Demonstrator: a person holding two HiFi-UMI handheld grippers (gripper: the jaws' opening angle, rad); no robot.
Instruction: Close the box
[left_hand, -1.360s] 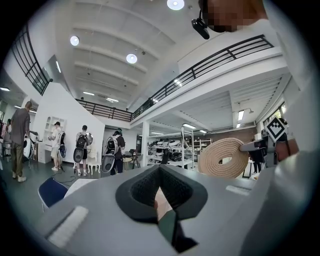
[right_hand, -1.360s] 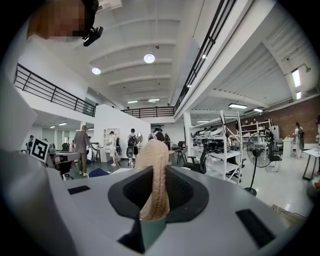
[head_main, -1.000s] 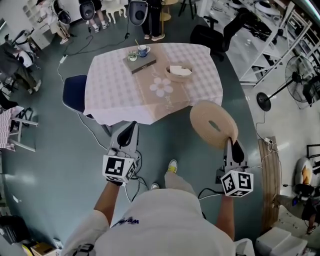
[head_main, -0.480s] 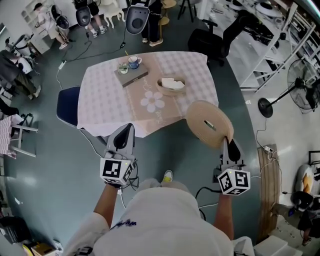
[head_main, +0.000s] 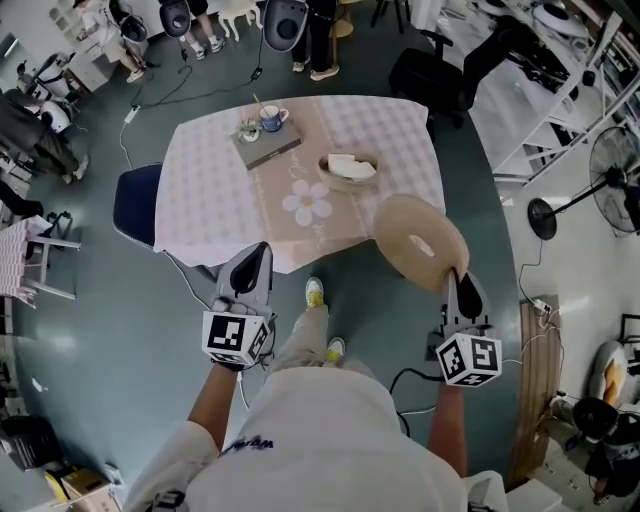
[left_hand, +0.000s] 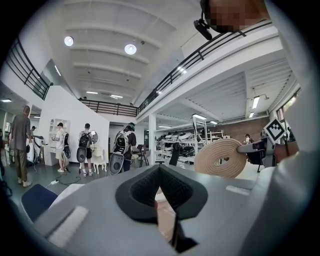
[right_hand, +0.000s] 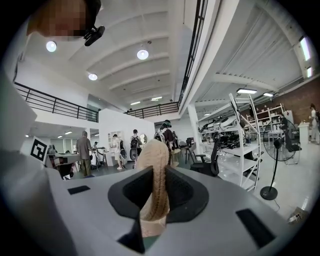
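Right tongs (head_main: 463, 284) clench the rim of a round tan woven lid (head_main: 420, 240) by the cloth-covered bench's (head_main: 210, 190) near right corner; left tongs (head_main: 255, 256) are clenched on nothing.

Woven lid (head_main: 405, 225) nearer the table (head_main: 210, 190), one shoe (head_main: 314, 291) forward.

Left gripper (head_main: 257, 252) closed, right gripper (head_main: 455, 277) clamped, both held level.
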